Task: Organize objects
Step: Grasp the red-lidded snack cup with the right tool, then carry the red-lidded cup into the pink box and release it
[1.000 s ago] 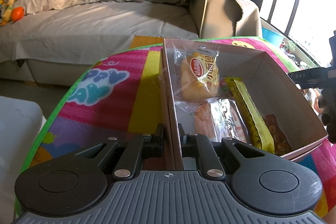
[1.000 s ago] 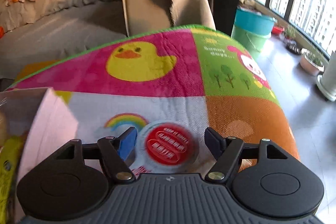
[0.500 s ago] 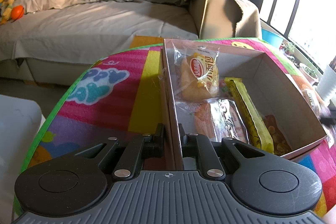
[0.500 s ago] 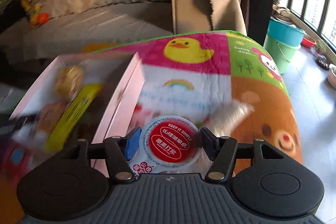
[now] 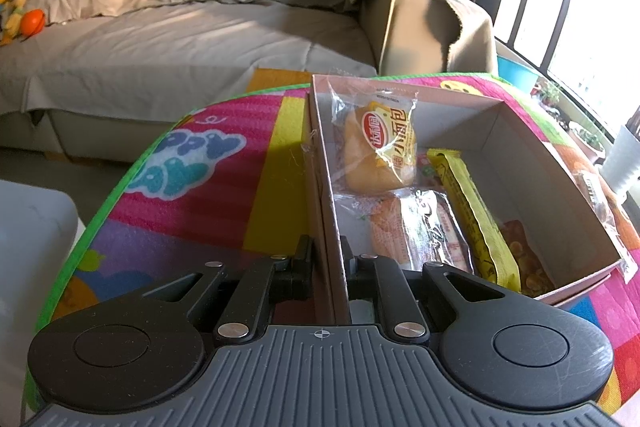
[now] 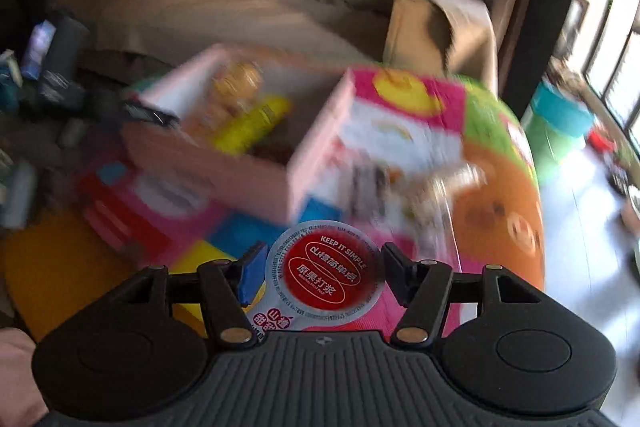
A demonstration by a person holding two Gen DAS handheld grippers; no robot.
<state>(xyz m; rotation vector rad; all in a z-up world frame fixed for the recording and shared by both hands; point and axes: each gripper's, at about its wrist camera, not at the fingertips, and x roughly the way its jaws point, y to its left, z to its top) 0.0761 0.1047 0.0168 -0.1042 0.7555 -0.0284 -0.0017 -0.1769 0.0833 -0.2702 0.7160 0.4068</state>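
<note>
My left gripper is shut on the near left wall of an open pink cardboard box on a colourful play mat. Inside lie a bread packet, a clear snack packet and a yellow bar wrapper. My right gripper is shut on a small round cup with a red foil lid, held above the mat in front of the box, which is blurred in this view.
A grey sofa with clothes and toys stands behind the mat. A loose clear packet lies on the mat right of the box. Buckets and plants sit by the window at right. A white surface is at left.
My right gripper has closed on the red-lidded cup, lifted it and swung back and left, so the box now shows ahead. The left gripper has kept its hold on the box wall.
</note>
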